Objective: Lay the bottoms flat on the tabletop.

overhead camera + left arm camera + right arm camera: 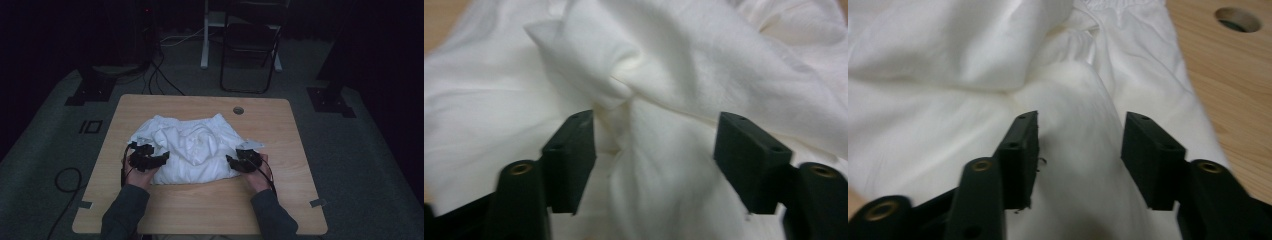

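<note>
Two grippers at your table's (150,210) near half, white cloth (190,145) heaped mid-table, left gripper (162,159) at its 8 o'clock edge, right gripper (230,160) at 4 o'clock, left gripper view, your jaws wide around a twisted fold, right gripper view, jaws wide astride a ridge of cloth, table hole (1238,19) at 1 o'clock.

Dim room; grey carpet (45,150); wooden table (200,205) with cable hole (238,110); black folding chair (250,45) behind

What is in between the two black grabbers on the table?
The crumpled white cloth lies between the left gripper and the right gripper, as the high view shows.
</note>
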A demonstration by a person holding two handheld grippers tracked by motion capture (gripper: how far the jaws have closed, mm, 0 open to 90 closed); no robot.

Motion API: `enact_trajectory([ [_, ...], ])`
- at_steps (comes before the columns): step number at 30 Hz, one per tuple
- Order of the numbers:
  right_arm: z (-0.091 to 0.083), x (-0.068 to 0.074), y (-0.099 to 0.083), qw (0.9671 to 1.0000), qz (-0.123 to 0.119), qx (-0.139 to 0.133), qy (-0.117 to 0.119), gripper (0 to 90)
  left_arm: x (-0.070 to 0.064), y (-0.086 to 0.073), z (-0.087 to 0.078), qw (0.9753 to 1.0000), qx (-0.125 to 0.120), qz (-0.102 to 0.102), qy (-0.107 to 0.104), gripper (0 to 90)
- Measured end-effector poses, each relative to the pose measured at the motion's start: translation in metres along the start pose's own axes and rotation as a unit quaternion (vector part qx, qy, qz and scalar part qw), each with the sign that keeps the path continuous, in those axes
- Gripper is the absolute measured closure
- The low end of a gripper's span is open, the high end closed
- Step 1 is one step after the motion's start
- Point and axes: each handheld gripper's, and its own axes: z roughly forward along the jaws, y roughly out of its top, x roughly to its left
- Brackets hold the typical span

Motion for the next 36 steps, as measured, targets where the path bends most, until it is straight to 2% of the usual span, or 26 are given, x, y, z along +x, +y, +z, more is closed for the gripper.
enact_trajectory([
  [1,0.005,0.001,0.003,1.0000,0.002,0.005,0.000,43.7,0.000,0.000,0.000,1.0000,0.000,0.000,0.000,30.4],
  [2,0.009,0.002,0.006,1.0000,0.000,0.009,-0.001,41.6,0.000,0.001,0.009,0.9999,0.009,-0.012,-0.002,29.7],
  [5,0.023,0.004,0.015,0.9996,-0.009,0.026,-0.011,37.9,-0.003,0.001,0.020,0.9997,0.023,-0.008,0.001,29.9],
  [8,0.031,0.005,0.020,0.9993,-0.009,0.036,-0.008,37.2,-0.005,0.001,0.026,0.9995,0.028,-0.010,-0.005,33.7],
  [10,0.039,0.005,0.022,0.9988,-0.011,0.048,-0.007,40.5,-0.005,0.001,0.028,0.9994,0.031,-0.016,-0.009,45.7],
  [12,0.045,0.005,0.022,0.9973,-0.018,0.070,-0.004,55.4,-0.005,0.001,0.028,0.9992,0.031,-0.011,-0.024,65.5],
  [13,0.045,0.005,0.022,0.9973,-0.018,0.070,-0.004,55.4,-0.005,0.001,0.028,0.9992,0.031,-0.011,-0.024,73.9],
  [14,0.047,0.005,0.022,0.9962,-0.025,0.083,-0.008,64.2,-0.006,0.001,0.024,0.9993,0.026,-0.001,-0.026,73.9],
  [15,0.043,0.004,0.020,0.9963,-0.022,0.083,-0.009,80.2,-0.008,0.001,0.021,0.9994,0.022,0.004,-0.026,81.0],
  [17,0.034,0.003,0.019,0.9970,-0.020,0.074,-0.014,85.6,-0.009,0.002,0.012,0.9994,0.013,0.014,-0.029,81.9],
  [19,0.028,0.002,0.019,0.9974,-0.020,0.068,-0.014,86.2,-0.010,0.002,0.007,0.9993,0.006,0.017,-0.033,82.0],
  [20,0.023,0.001,0.019,0.9978,-0.019,0.062,-0.011,86.5,-0.013,0.001,-0.004,0.9989,-0.007,0.025,-0.039,82.0],
  [21,0.009,0.000,0.018,0.9987,-0.016,0.049,-0.002,86.5,-0.014,0.001,-0.010,0.9985,-0.013,0.029,-0.044,81.9],
  [24,-0.013,-0.001,0.015,0.9995,-0.012,0.028,0.012,86.3,-0.023,-0.005,-0.030,0.9973,-0.033,0.041,-0.052,81.6],
  [27,-0.034,0.003,0.009,0.9994,-0.021,0.016,0.023,86.4,-0.033,-0.014,-0.046,0.9956,-0.046,0.056,-0.059,81.6],
  [30,-0.052,0.006,-0.002,0.9989,-0.028,0.014,0.035,86.5,-0.039,-0.027,-0.060,0.9945,-0.049,0.065,-0.066,80.8],
  [31,-0.052,0.006,-0.002,0.9989,-0.028,0.014,0.035,86.5,-0.039,-0.027,-0.060,0.9945,-0.049,0.065,-0.066,80.6],
  [32,-0.056,0.007,-0.006,0.9988,-0.025,0.014,0.039,86.5,-0.041,-0.037,-0.065,0.9943,-0.046,0.062,-0.074,80.6],
  [33,-0.062,0.008,-0.013,0.9983,-0.020,0.016,0.051,86.6,-0.043,-0.042,-0.067,0.9942,-0.041,0.063,-0.076,80.6],
  [36,-0.069,0.012,-0.024,0.9980,-0.023,0.023,0.054,86.6,-0.048,-0.062,-0.068,0.9939,-0.021,0.069,-0.083,80.2],
])
